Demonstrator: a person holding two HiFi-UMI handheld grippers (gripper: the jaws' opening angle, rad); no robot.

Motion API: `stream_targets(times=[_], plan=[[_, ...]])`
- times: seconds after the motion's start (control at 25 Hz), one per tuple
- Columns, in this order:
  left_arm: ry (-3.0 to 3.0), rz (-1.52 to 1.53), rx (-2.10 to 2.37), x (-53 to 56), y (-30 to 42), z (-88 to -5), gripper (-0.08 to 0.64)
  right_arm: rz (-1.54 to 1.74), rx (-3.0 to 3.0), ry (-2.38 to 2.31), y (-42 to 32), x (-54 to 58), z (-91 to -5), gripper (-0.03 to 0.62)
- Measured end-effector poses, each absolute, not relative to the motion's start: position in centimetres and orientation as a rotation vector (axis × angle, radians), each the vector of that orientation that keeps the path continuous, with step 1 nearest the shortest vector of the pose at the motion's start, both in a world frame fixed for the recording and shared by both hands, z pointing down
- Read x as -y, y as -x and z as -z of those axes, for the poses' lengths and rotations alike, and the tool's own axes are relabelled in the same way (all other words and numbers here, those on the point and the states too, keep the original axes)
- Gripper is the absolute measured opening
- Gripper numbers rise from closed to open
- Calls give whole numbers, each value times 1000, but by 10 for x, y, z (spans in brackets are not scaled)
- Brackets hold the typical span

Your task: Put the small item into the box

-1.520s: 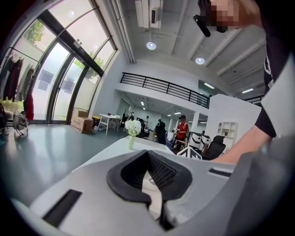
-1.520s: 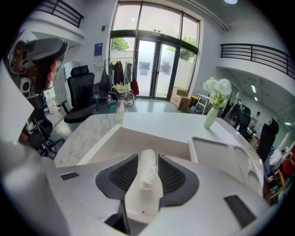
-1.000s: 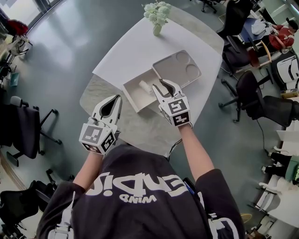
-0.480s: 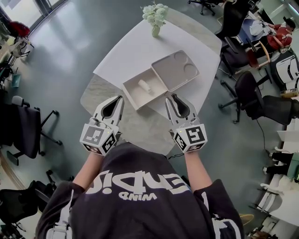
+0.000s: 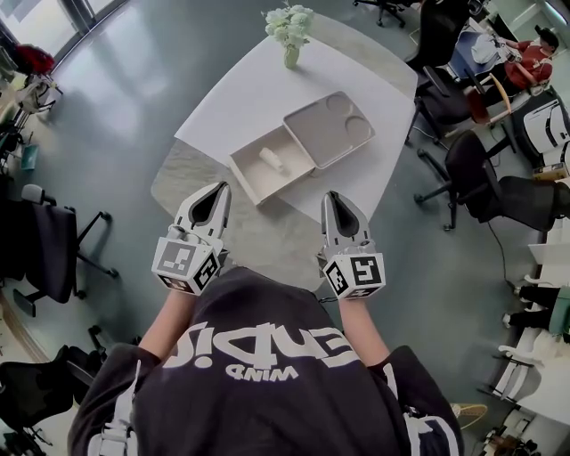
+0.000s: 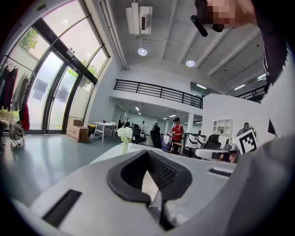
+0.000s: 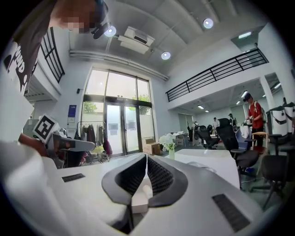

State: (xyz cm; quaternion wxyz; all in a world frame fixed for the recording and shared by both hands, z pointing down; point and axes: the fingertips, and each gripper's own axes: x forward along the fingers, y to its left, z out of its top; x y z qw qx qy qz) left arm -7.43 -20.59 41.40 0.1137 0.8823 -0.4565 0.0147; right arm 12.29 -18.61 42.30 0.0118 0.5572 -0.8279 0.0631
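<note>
Left claw (image 5: 223, 187) closed, small item (image 5: 272, 159) lying diagonally

We find the box (image 5: 252, 183) on the bench (image 5: 240, 98), the small item (image 5: 272, 159) lying in it, the lid (image 5: 328, 129) touching its right side, and a vase (image 5: 291, 55) behind, at the far edge.

Cream box (image 5: 256, 184) in the middle, its lid (image 5: 328, 129) the same pale beige, and the small item (image 5: 272, 158) inside is off-white. Far half of the table wears a plain white cloth (image 5: 240, 98); the near tabletop (image 5: 190, 181) shows mottled grey-and-cream marble. Far edge: white and pale green flowers (image 5: 287, 20) in a pale vase (image 5: 291, 57). Left gripper (image 5: 218, 185) is light grey, black inside, its cube black-and-white squares. Near, a dark shirt (image 5: 267, 401) with white lettering. Floor (image 5: 116, 107) grey-blue; black chairs (image 5: 485, 174) at right.
</note>
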Motion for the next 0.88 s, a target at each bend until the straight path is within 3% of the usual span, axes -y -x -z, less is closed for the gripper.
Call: stream_targets(times=[0.88], plan=[[-2575, -43, 1366, 199, 72, -420, 9, -272, 2565, -1764, -127, 175, -439, 23]])
